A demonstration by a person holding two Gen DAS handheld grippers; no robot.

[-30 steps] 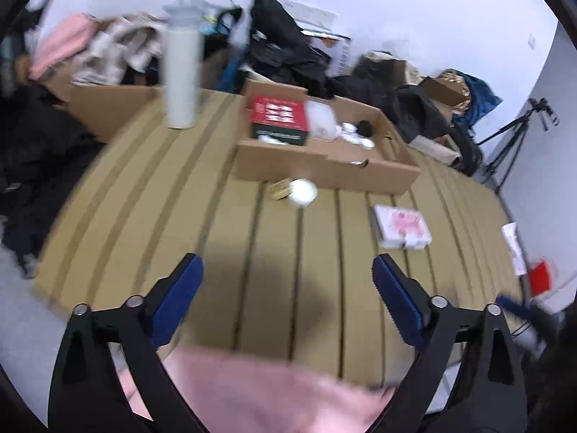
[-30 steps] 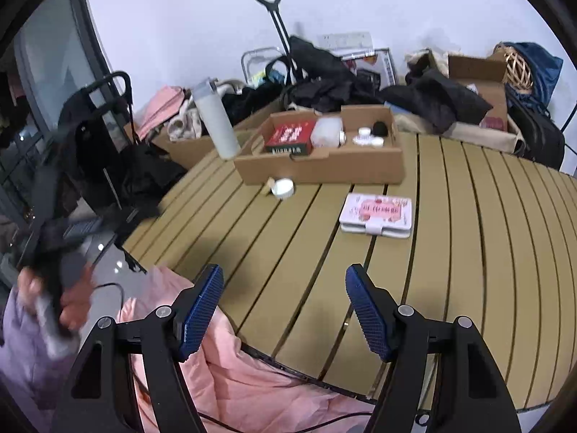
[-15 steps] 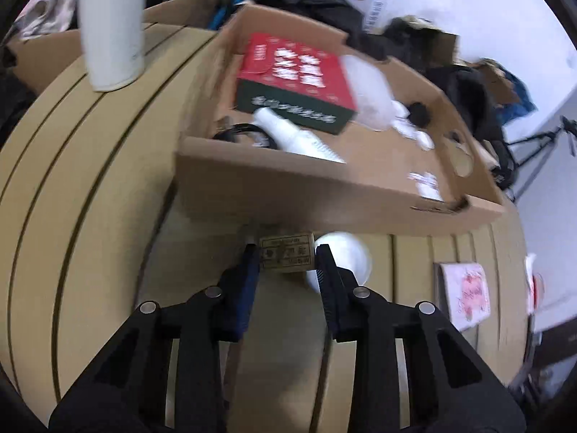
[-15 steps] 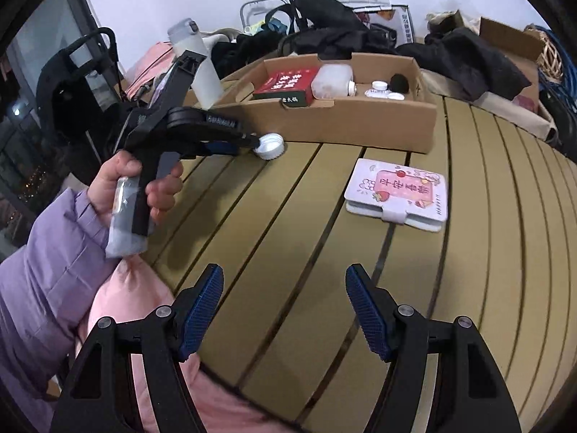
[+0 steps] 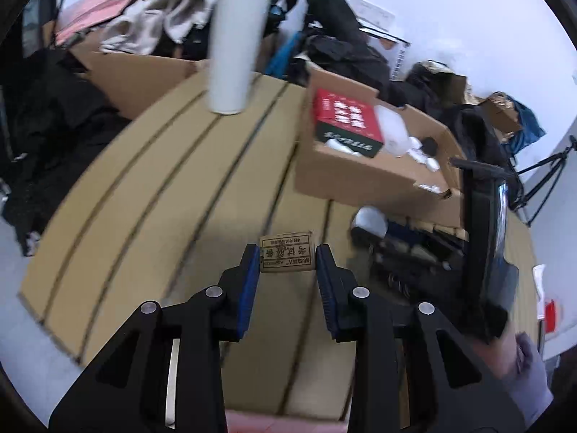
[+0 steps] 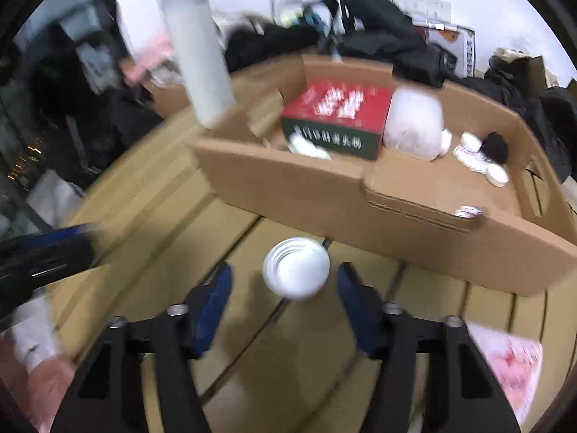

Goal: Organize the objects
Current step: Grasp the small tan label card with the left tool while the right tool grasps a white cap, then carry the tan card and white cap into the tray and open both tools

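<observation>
My left gripper (image 5: pixel 287 258) is shut on a small tan printed tag (image 5: pixel 286 256) and holds it above the slatted wooden table (image 5: pixel 151 195). My right gripper (image 6: pixel 285 285) is open, its fingers either side of a white round lid (image 6: pixel 296 267) that lies on the table just in front of the cardboard box (image 6: pixel 324 198). The lid (image 5: pixel 369 221) and the right gripper's black body (image 5: pixel 483 238) also show in the left wrist view. The box (image 5: pixel 360 176) holds a red and green carton (image 6: pixel 337 117), a clear plastic container (image 6: pixel 413 126) and several small white caps.
A tall white bottle (image 5: pixel 238 39) stands on the table left of the box. A pink patterned flat case (image 6: pixel 512 368) lies at the right. Clothes, bags and cardboard boxes crowd the floor beyond the table. A tripod (image 5: pixel 544 176) stands far right.
My left gripper has closed on the tag and lifted it back from the box. My right gripper has moved forward and left until its fingers straddle the white lid.
</observation>
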